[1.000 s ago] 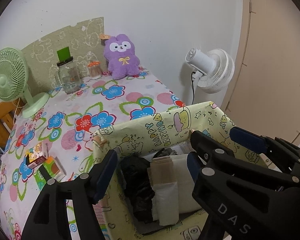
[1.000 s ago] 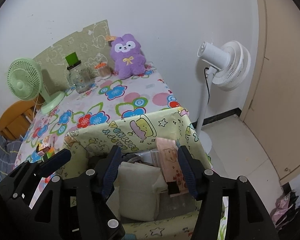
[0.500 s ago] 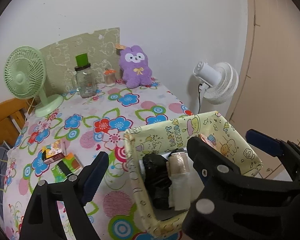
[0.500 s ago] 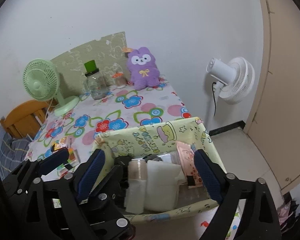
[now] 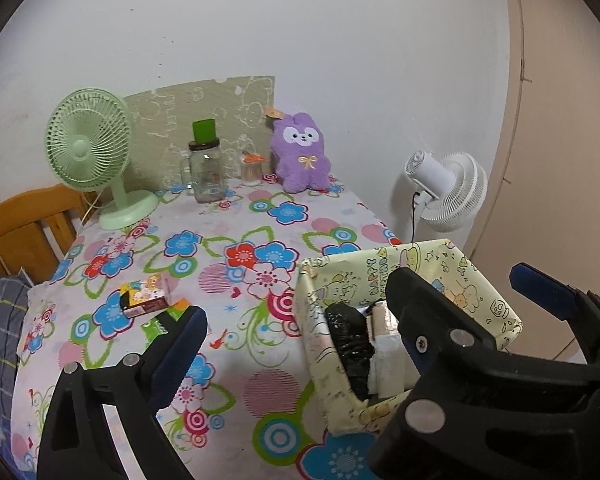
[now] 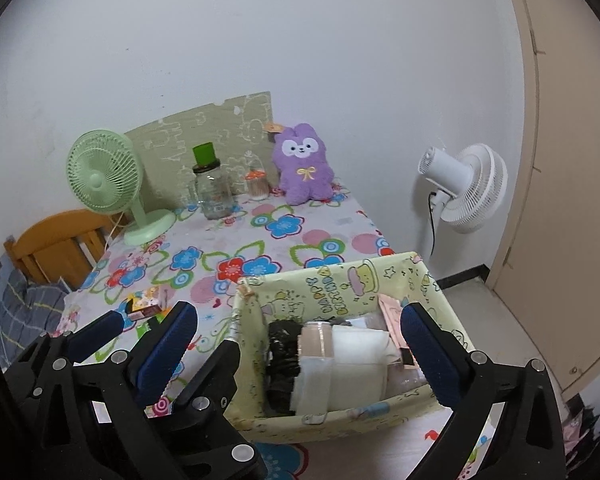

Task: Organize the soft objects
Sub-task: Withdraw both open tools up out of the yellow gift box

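While both grippers' jaws have just been opening, empty, the patterned box (image 6: 340, 292) holds soft things. A black bundle (image 6: 282, 344) lies beside white rolls (image 6: 360, 364). The left gripper (image 5: 296, 340) and right gripper (image 6: 300, 344) gape wide.

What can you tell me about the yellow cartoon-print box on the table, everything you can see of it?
The box is an open-topped rectangular bin covered in pale yellow paper printed with cartoon figures and lettering. It sits upright at the near right corner of the flowered tablecloth. Packed inside are a crumpled black bundle, white folded pieces and a pink packet against its right wall. Neither tongs touch it.
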Demonstrator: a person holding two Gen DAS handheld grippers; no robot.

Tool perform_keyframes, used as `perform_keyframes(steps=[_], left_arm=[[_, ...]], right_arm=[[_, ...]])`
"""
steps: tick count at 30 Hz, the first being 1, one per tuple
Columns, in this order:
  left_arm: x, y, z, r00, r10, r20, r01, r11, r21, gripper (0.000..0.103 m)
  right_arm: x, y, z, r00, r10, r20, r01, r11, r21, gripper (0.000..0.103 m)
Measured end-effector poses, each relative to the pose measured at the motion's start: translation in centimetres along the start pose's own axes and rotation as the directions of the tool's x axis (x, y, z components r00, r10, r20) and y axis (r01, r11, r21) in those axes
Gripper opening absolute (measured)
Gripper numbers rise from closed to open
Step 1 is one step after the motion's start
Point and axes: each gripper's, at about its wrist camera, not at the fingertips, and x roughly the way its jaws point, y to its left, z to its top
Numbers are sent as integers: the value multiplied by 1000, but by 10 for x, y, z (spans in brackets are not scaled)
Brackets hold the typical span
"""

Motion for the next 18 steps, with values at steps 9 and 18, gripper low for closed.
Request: perform_keyframes(steps=[9,18], left_arm=[[-16,20,-7,999,18,30,-18,1000,-4,99],[-27,42,-14,997,43,64,-43,999,-2,99]], right_arm=[[-9,22,-5,1000,7,11,-6,1000,-27,103],[-11,47,-11,1000,22,7,-21,997,-72,103]])
